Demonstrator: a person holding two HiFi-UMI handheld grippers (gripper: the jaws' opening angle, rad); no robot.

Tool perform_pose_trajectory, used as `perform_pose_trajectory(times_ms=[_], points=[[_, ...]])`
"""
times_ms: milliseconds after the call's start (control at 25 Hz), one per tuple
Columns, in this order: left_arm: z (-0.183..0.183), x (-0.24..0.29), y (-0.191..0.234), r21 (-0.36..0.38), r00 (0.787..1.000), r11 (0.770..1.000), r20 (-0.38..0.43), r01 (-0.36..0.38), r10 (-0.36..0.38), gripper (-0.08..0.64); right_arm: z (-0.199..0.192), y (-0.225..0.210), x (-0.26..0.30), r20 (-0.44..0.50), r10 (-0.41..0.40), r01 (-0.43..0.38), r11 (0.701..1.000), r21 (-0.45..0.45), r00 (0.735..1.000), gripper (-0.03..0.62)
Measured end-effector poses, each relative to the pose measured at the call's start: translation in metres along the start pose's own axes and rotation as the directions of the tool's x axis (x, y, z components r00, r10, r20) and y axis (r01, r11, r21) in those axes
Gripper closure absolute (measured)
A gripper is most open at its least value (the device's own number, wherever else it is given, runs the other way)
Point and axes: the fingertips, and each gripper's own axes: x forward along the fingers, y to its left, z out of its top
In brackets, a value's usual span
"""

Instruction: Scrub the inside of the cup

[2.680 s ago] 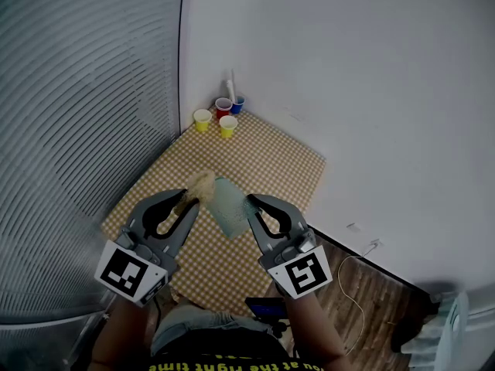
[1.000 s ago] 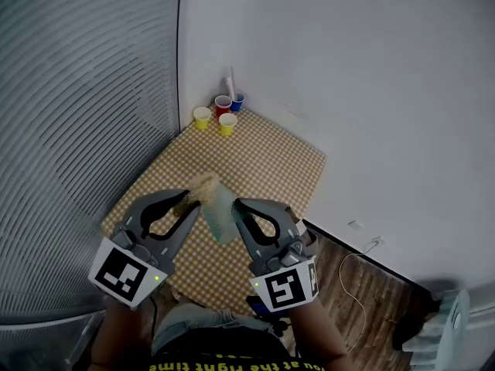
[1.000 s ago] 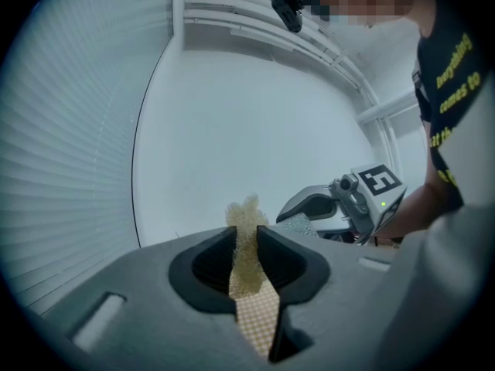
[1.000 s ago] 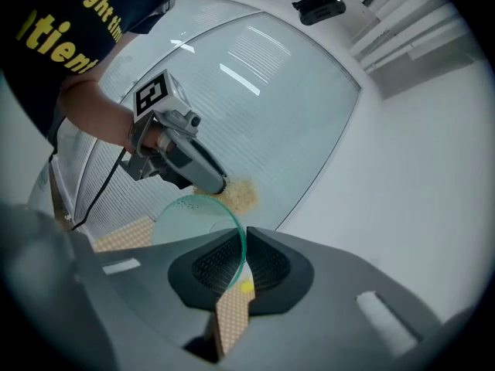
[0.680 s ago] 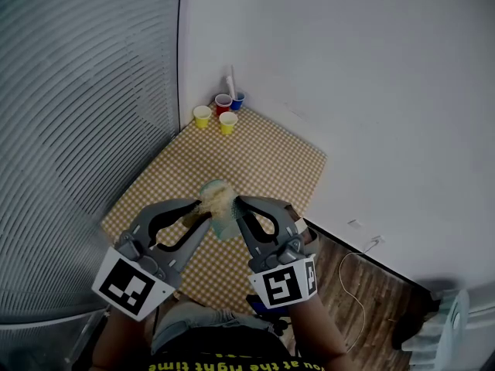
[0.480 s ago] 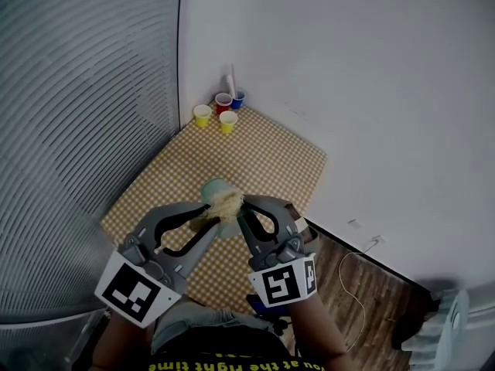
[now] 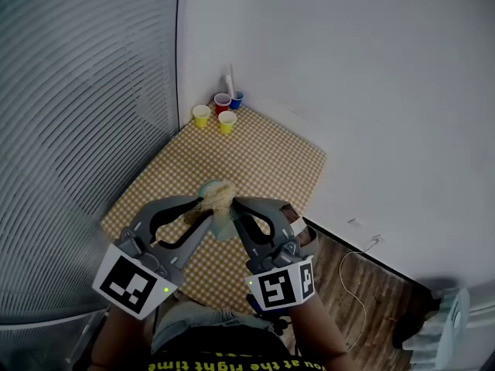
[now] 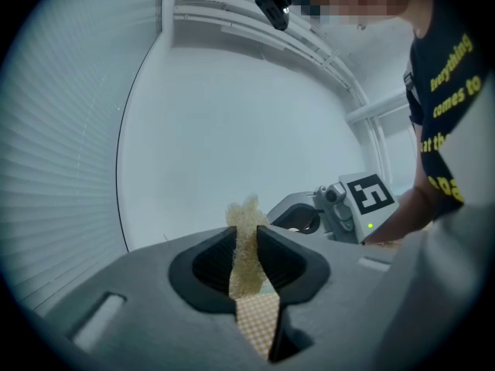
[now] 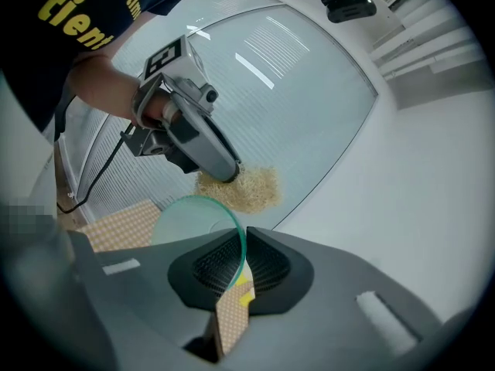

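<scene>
Cup (image 7: pixel 223 224) first, since it is the point of all this: it is pale green and see-through, and it is hanging in the air at lower centre of the head view, not resting on anything. Under it the checked worktop (image 7: pixel 263 161) is stretching from the lower left up toward the corner where the walls meet.

The right tool (image 7: pixel 234 205) is reaching in from the lower right. In the right gripper view its jaws are pinching together on the thin wall of the cup at the rim. Gripping the edge this way is, I'd say, leaving the mouth free and turned toward the other hand.

The left tool (image 7: pixel 203 205) is coming in from the lower left, tip to tip with the right one. Its jaws are clamping a straw-coloured fibre scrubber (image 8: pixel 245 216), with a tuft sticking out beyond the tips. That way, fibre rather than hard plastic is meeting the cup. The tuft is sitting right at the cup's mouth; how deep it is reaching inside I cannot tell.

Four small cups (image 7: pixel 227 121), two yellow, one red and one blue, are standing bunched in the far corner of the worktop, upper left of centre. They are well apart from the scrubbing, probably parked there out of the way. A white stick (image 7: pixel 230 79) is standing just behind them.
</scene>
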Motion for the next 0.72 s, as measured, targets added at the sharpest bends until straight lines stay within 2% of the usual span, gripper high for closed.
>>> perform_pose_trajectory(times_ms=[400,560,720], points=[[-0.017,-0.004,0.032,-0.002,0.994,0.995,-0.041,-0.104,0.104,0.474,0.014,0.008,-0.004,0.042,0.005,0.0,0.995,-0.099,0.999,0.568],[-0.02,-0.004,0.034,0.0,0.993,0.994,-0.045,-0.106,0.106,0.474,0.016,0.014,-0.005,0.04,0.016,-0.01,0.992,-0.129,0.999,0.568],[-0.014,0.0,0.025,0.019,0.997,0.997,-0.035,-0.069,0.069,0.474,0.014,0.018,-0.004,0.027,0.026,-0.022,0.988,-0.15,0.999,0.568]])
